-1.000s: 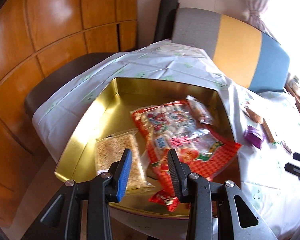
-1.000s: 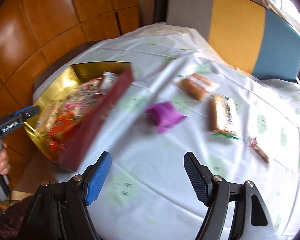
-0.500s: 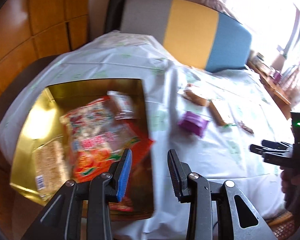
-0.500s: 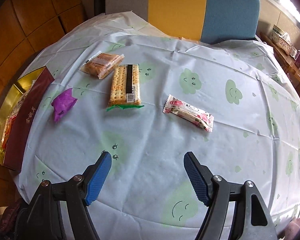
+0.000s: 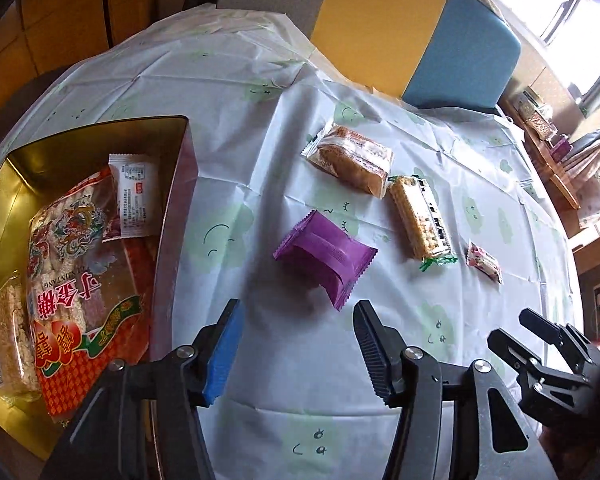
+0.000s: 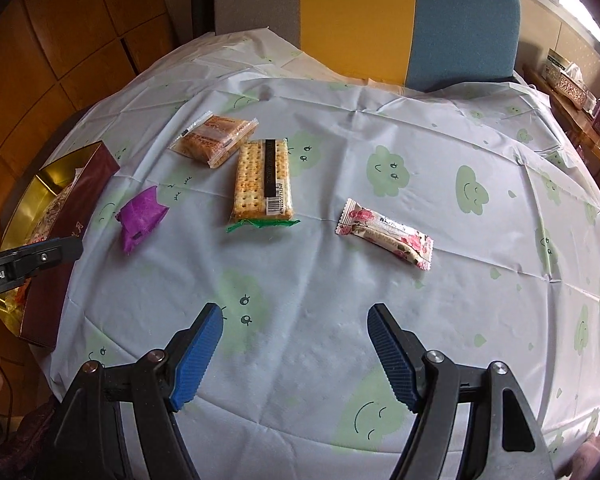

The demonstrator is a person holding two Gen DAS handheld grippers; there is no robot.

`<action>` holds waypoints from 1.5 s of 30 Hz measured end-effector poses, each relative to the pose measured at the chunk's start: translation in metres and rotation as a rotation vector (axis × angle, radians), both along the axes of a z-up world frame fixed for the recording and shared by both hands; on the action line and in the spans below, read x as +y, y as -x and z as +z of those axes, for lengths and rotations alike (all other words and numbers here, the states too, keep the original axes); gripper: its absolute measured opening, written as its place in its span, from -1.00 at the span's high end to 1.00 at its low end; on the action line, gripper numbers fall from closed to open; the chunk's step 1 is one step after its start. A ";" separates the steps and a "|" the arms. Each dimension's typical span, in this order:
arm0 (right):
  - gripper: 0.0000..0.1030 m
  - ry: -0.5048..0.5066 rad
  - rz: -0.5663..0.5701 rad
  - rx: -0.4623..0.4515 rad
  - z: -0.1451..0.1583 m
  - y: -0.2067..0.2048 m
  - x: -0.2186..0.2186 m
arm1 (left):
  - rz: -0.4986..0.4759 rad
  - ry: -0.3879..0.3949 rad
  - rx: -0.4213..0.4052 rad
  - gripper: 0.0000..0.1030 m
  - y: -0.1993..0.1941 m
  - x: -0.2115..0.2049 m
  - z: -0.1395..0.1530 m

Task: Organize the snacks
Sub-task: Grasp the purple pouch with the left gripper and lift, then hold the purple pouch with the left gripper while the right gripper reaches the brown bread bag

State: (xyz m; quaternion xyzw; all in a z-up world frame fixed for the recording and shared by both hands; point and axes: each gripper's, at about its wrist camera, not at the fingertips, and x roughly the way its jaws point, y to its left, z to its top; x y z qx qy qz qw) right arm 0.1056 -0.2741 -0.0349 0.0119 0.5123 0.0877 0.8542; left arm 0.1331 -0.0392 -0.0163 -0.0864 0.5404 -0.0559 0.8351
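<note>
Left gripper (image 5: 296, 344) open and empty, hovering above the worktop (image 5: 236, 92) near its left edge. Just ahead of its fingertips, a little to the right: purple packet (image 5: 324, 254), lying flat on the cloth, not touched. Left of this gripper, at the worktop's left edge: gold-lined box (image 5: 16, 184) with dark red outer wall, holding a large red snack bag (image 5: 80, 292), a small white sachet (image 5: 134, 196) at its far end and a pale rice bar (image 5: 6, 336) along the left side.

Right gripper (image 6: 296, 352) also open wide, nothing between the jaws, above the near middle of the worktop. Straight ahead of it, well apart: cracker pack (image 6: 264, 178) with black stripe and green end seal. Behind the crackers to the left, almost touching them: brown cake (image 6: 214, 140) in clear wrapper. Ahead to the right, nearer than the crackers: flowered candy bar (image 6: 386, 232), lying slanted. Far to the left, near the box: the purple packet, with a fingertip of the left gripper just below it at the frame edge.

At the far edge of the worktop: chair back (image 6: 364, 12) in grey, yellow and blue.
</note>
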 end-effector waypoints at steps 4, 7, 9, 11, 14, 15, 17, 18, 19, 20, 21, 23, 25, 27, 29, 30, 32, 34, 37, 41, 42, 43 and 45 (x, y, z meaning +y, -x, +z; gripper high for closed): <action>-0.48 -0.006 -0.011 -0.008 0.003 -0.002 -0.002 | 0.039 0.007 0.036 -0.27 -0.019 -0.004 -0.012; -0.48 -0.008 -0.014 -0.005 0.002 -0.002 -0.002 | 0.053 0.021 0.054 -0.28 -0.032 -0.006 -0.018; -0.48 -0.011 -0.015 -0.002 0.002 -0.002 -0.002 | 0.060 0.031 0.065 -0.37 -0.041 -0.010 -0.022; -0.48 -0.017 -0.013 -0.001 0.002 -0.002 -0.001 | 0.073 0.038 0.087 -0.37 -0.049 -0.014 -0.028; -0.48 -0.015 -0.001 -0.006 0.003 -0.002 0.002 | 0.092 0.050 0.092 -0.37 -0.058 -0.019 -0.033; -0.48 -0.014 0.002 -0.007 0.003 -0.002 0.003 | 0.096 0.049 0.088 -0.37 -0.062 -0.021 -0.034; -0.48 -0.013 0.004 -0.008 0.003 -0.002 0.004 | 0.084 0.036 0.074 -0.35 -0.068 -0.027 -0.036; -0.48 -0.013 0.004 -0.007 0.003 -0.002 0.004 | 0.073 0.019 0.067 -0.31 -0.071 -0.030 -0.038; -0.48 -0.013 0.004 -0.008 0.003 -0.002 0.003 | 0.055 0.002 0.062 -0.26 -0.072 -0.033 -0.039; -0.48 -0.014 0.004 -0.009 0.003 -0.002 0.003 | 0.027 -0.008 0.061 -0.04 -0.073 -0.036 -0.041; -0.48 -0.014 0.004 -0.011 0.003 -0.002 0.003 | 0.006 -0.034 0.053 0.07 -0.072 -0.038 -0.043; -0.48 -0.012 0.002 -0.013 0.004 -0.003 0.002 | -0.031 -0.076 0.013 0.08 -0.066 -0.042 -0.044; -0.48 -0.014 -0.001 -0.010 0.004 -0.003 0.002 | -0.075 -0.129 -0.029 0.14 -0.058 -0.047 -0.044; -0.48 -0.007 -0.002 -0.009 0.004 -0.004 0.002 | -0.106 -0.162 -0.068 0.20 -0.049 -0.049 -0.044; -0.48 0.001 -0.002 -0.005 0.002 -0.004 0.002 | -0.122 -0.153 -0.085 0.22 -0.040 -0.048 -0.043; -0.48 0.005 -0.002 -0.001 0.001 -0.004 0.002 | -0.128 -0.141 -0.091 0.22 -0.034 -0.047 -0.042; -0.48 0.019 -0.004 0.007 -0.002 -0.004 0.001 | -0.137 -0.143 -0.110 0.22 -0.021 -0.045 -0.042; -0.48 0.027 -0.013 0.013 -0.004 -0.005 -0.001 | -0.156 -0.150 -0.139 0.22 -0.006 -0.044 -0.039; -0.48 0.027 -0.036 0.021 -0.005 -0.006 -0.005 | -0.215 -0.185 -0.185 0.22 0.018 -0.047 -0.039; -0.48 0.011 -0.066 0.025 -0.005 -0.007 -0.012 | -0.254 -0.199 -0.191 0.20 0.034 -0.051 -0.048; -0.48 0.005 -0.076 0.021 -0.004 -0.007 -0.014 | -0.254 -0.201 -0.214 0.20 0.036 -0.051 -0.050; -0.48 -0.004 -0.086 0.017 -0.003 -0.007 -0.017 | -0.257 -0.206 -0.226 0.20 0.037 -0.051 -0.051; -0.48 -0.028 -0.107 0.006 -0.001 -0.007 -0.022 | -0.253 -0.206 -0.240 0.17 0.038 -0.051 -0.054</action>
